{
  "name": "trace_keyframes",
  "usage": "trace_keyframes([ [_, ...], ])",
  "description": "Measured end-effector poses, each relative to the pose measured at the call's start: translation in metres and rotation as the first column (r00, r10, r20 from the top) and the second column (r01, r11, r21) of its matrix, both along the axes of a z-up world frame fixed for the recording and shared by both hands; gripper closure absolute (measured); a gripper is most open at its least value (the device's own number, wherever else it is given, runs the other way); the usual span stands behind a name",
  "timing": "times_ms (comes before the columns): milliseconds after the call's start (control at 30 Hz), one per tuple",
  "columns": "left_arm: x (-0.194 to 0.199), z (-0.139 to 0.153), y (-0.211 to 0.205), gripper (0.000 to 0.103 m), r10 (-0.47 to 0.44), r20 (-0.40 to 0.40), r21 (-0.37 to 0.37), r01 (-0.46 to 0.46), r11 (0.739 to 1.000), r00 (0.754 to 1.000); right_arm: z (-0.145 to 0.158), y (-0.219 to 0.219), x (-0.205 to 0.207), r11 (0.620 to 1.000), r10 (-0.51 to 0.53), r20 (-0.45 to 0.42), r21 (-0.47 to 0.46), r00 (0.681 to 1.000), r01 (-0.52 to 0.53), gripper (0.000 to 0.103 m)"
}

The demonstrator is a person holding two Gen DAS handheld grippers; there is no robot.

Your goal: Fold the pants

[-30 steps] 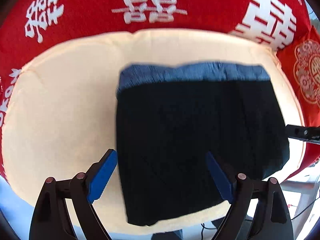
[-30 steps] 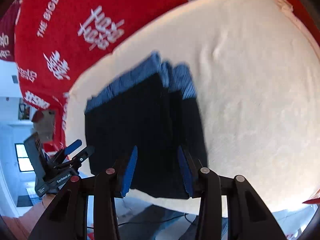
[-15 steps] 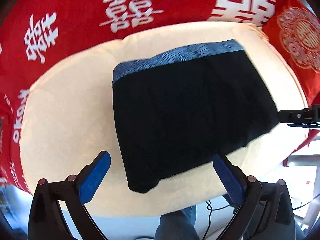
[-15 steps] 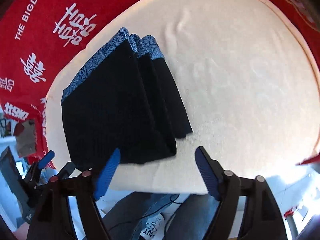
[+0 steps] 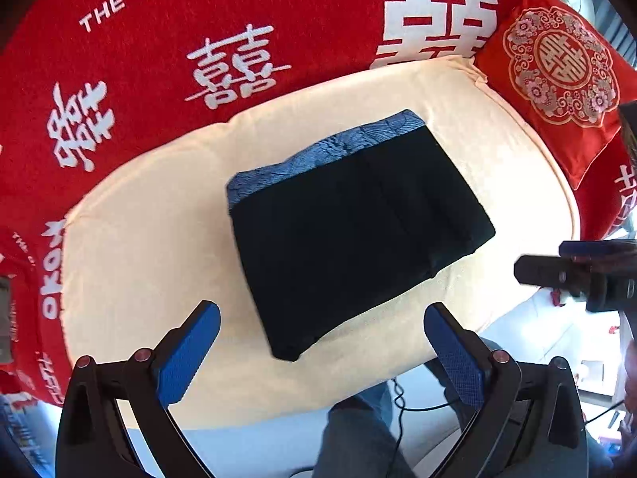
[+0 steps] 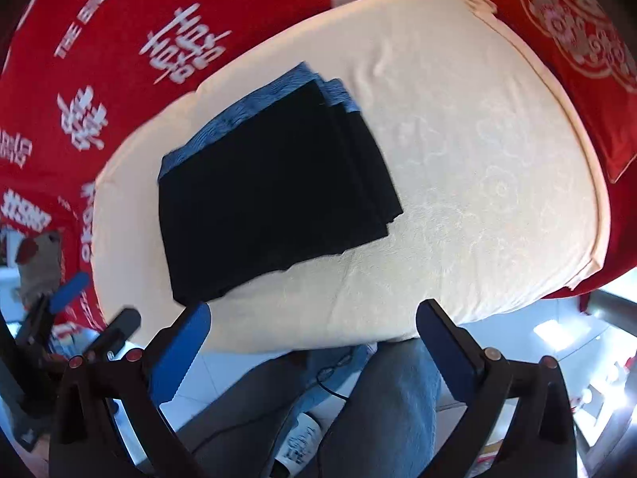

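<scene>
We are judging the folded pants (image 5: 358, 231) light, soft and floppy, best pinched at the stacked edges, while our left hand-held gripper (image 5: 320, 352) is gaping empty and our right hand-held gripper (image 6: 312, 348) is opening on nothing.

Both views are brightly and evenly lit, with daylight strongest at the lower right, where the floor (image 6: 565, 330) blows out to near white. The cream cushion (image 5: 139, 239) is close to overexposed, so its woven pattern reads only faintly. The black pants (image 5: 350, 239) swallow detail; their folds barely show. Shadows are soft and shallow. Fisheye distortion bends the red cloth (image 5: 159, 79) and its lettering at the rims, and the corners fall to black. The right wrist view is slightly motion-blurred, its lettering smeared.
</scene>
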State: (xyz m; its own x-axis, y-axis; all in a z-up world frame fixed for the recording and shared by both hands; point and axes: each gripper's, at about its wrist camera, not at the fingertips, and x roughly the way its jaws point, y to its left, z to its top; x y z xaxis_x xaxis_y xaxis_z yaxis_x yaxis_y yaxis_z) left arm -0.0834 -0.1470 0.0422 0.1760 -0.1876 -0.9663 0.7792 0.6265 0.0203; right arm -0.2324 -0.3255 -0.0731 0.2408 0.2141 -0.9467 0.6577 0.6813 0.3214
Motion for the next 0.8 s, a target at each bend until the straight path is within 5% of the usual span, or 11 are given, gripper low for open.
trace_keyframes([
  [367, 0.01, 0.02, 0.015, 0.0, 0.093, -0.01, 0.023, -0.093, 0.995, 0.996, 0.032, 0.035, 0.018, 0.989, 0.126, -0.064, -0.07, 0.99, -0.13, 0.0],
  [800, 0.014, 0.03, 0.013, 0.0, 0.165, 0.002, 0.01, -0.165, 0.986, 0.986, 0.053, 0.027, 0.028, 0.986, 0.128, -0.048, -0.101, 0.991, -0.133, 0.0],
])
